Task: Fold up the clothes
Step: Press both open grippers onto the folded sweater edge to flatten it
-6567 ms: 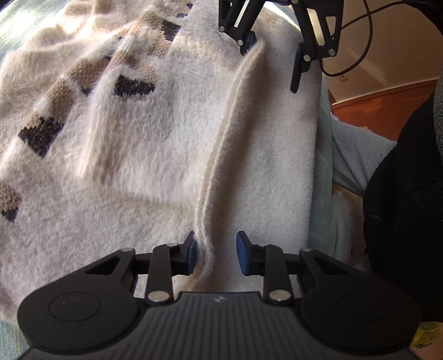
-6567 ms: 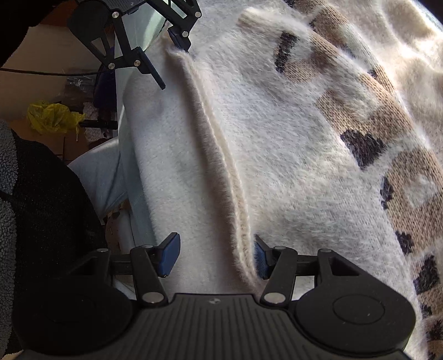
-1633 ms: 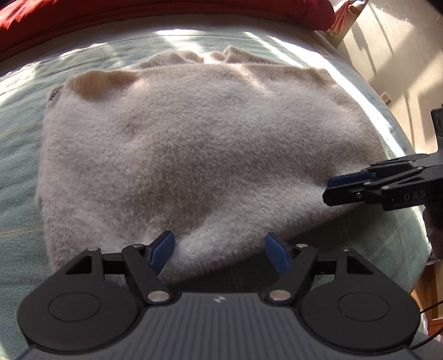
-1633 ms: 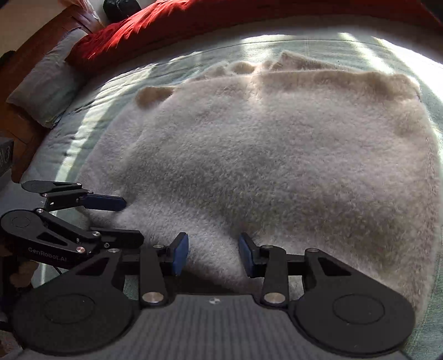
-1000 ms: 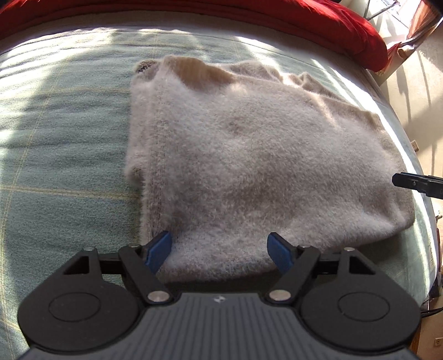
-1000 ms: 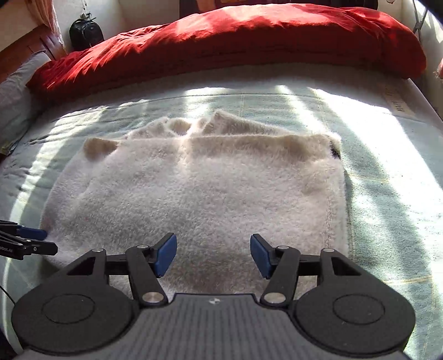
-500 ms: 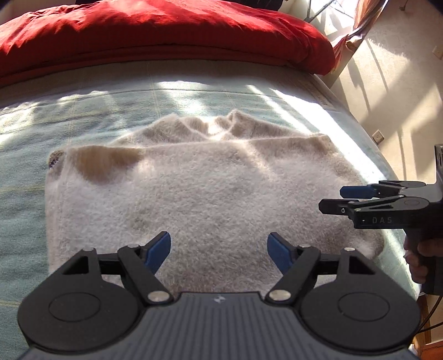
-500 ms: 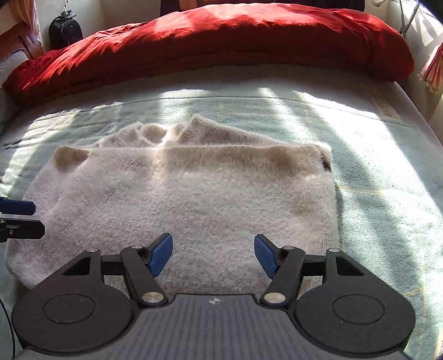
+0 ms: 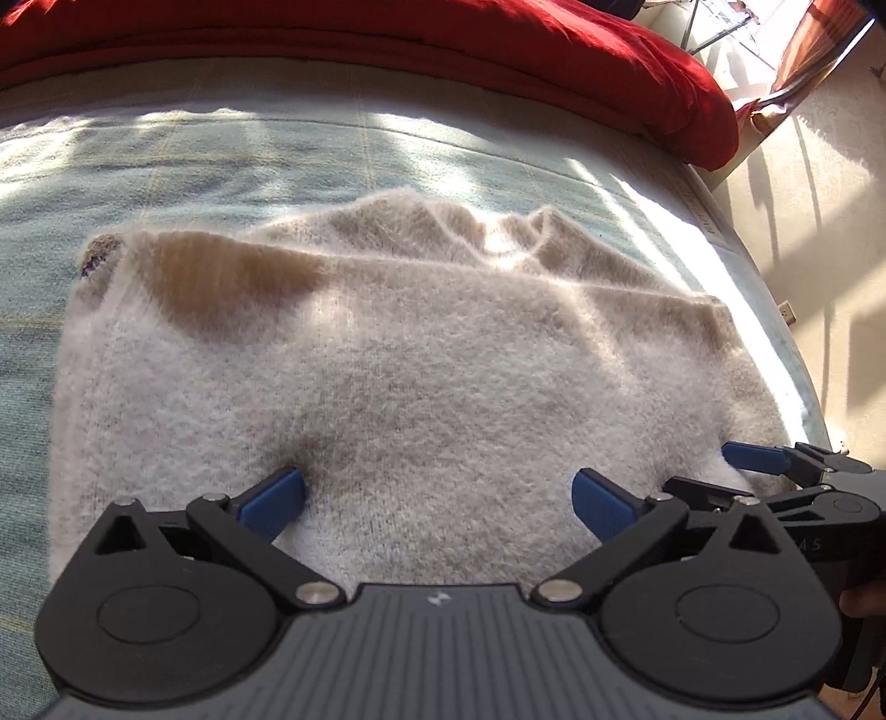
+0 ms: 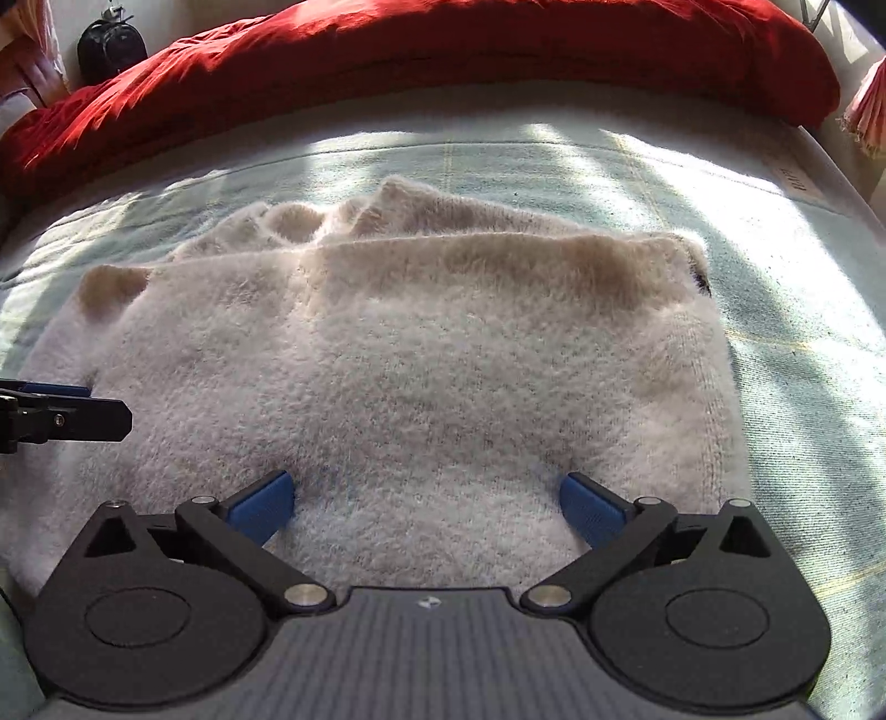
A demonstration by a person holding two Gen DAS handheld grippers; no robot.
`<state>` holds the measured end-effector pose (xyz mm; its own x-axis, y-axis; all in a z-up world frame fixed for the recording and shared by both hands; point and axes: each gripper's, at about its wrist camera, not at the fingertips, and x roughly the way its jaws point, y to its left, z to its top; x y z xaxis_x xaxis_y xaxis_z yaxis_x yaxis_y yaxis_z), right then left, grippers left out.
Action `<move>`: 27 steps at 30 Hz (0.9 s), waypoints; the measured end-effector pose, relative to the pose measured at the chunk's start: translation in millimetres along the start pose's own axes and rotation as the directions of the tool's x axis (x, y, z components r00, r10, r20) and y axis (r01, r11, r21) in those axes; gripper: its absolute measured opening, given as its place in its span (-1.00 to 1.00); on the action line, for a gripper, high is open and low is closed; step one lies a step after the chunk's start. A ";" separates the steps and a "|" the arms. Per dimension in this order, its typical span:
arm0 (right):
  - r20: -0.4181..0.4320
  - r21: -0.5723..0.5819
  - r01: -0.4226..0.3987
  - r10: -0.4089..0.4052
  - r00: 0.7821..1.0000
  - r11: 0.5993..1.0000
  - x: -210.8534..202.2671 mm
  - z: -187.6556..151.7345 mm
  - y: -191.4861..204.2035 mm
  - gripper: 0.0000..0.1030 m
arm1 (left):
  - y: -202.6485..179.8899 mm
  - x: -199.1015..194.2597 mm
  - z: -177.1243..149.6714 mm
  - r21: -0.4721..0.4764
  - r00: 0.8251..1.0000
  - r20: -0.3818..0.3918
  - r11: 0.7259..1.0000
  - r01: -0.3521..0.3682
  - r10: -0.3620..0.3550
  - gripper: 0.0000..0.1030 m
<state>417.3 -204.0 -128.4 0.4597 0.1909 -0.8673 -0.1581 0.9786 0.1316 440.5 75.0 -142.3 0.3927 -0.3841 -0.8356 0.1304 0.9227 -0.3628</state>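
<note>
Both pairs of blue-padded fingers have just been opening and stand spread wide, nothing pinched: left gripper (image 9: pixel 437 498) and right gripper (image 10: pixel 426 501) over the near edge of the folded cream sweater (image 9: pixel 421 376), at 12 o'clock on the pale green blanket (image 10: pixel 803 310).

Both hand-held grippers, left (image 9: pixel 437 498) and right (image 10: pixel 426 501), just opened wide

Premises: a home bedroom. A bed (image 10: pixel 775 266) with a pale green checked cover fills both views; a red duvet (image 10: pixel 443 50) is bunched along its far edge at 12 o'clock. Carpeted floor (image 9: pixel 819 232) lies at 2 o'clock, sunlit.
</note>
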 end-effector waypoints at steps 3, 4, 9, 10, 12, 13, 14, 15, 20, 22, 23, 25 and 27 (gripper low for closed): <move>0.011 0.008 0.014 -0.014 1.000 1.000 2.3 -2.0 1.2 1.00 | -0.2 -0.9 5.1 -0.013 1.000 0.008 1.000 -0.007 0.007 0.98; 0.018 0.001 0.025 -0.025 1.000 1.000 2.7 -3.3 3.3 1.00 | 0.5 -4.5 8.1 -0.024 1.000 0.025 1.000 -0.002 0.003 0.98; 0.039 -0.008 0.045 -0.045 0.998 0.999 2.6 -6.0 6.6 1.00 | 19.0 -12.3 36.4 -0.064 0.994 0.102 0.997 -0.034 0.040 0.98; 0.039 -0.008 0.047 -0.047 0.998 0.999 2.7 -5.7 6.8 1.00 | 26.0 -9.0 42.9 -0.081 0.994 0.094 0.996 -0.043 0.050 0.98; 0.039 -0.010 0.056 -0.055 0.998 0.998 3.3 -5.3 8.0 1.00 | 36.2 -2.8 52.4 -0.092 0.994 0.091 0.994 -0.053 0.062 0.98; 0.038 -0.010 0.059 -0.059 0.998 0.998 3.7 -4.9 8.5 1.00 | 39.8 -0.1 55.6 -0.088 0.992 0.103 0.994 -0.061 0.070 0.98; 0.035 -0.010 0.061 -0.060 0.998 0.998 3.9 -4.4 8.6 1.00 | 42.9 2.5 58.2 -0.086 0.990 0.113 0.994 -0.071 0.080 0.98; 0.034 -0.009 0.060 -0.060 0.998 0.998 3.9 -4.1 8.5 1.00 | 46.3 5.8 60.9 -0.088 0.990 0.114 0.993 -0.078 0.087 0.98; 0.040 -0.011 0.062 -0.062 0.997 0.998 4.0 -4.9 8.8 1.00 | 54.2 20.0 67.6 -0.082 0.991 0.103 0.993 -0.081 0.089 0.98; 0.040 -0.011 0.064 -0.063 0.997 0.998 3.9 -4.9 9.0 1.00 | 49.9 19.0 65.5 -0.060 0.990 0.103 0.994 -0.094 0.100 0.98; 0.039 -0.011 0.064 -0.064 0.997 0.998 3.8 -4.9 9.1 1.00 | 47.6 17.8 64.2 -0.050 0.989 0.103 0.994 -0.101 0.105 0.98; 0.038 -0.012 0.065 -0.065 0.997 0.998 3.5 -4.8 9.4 1.00 | 40.9 12.3 60.2 -0.025 0.990 0.101 0.995 -0.099 0.101 0.98; 0.028 -0.016 0.066 -0.065 0.997 0.998 3.0 -2.9 9.6 1.00 | 30.3 2.7 53.2 0.002 0.992 0.094 0.996 -0.086 0.085 0.98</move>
<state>414.6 -194.2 -131.2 0.4937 0.1286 -0.8600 -0.1412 0.9877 0.0666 494.0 103.7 -133.6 0.4861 -0.2992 -0.8211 0.0980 0.9523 -0.2890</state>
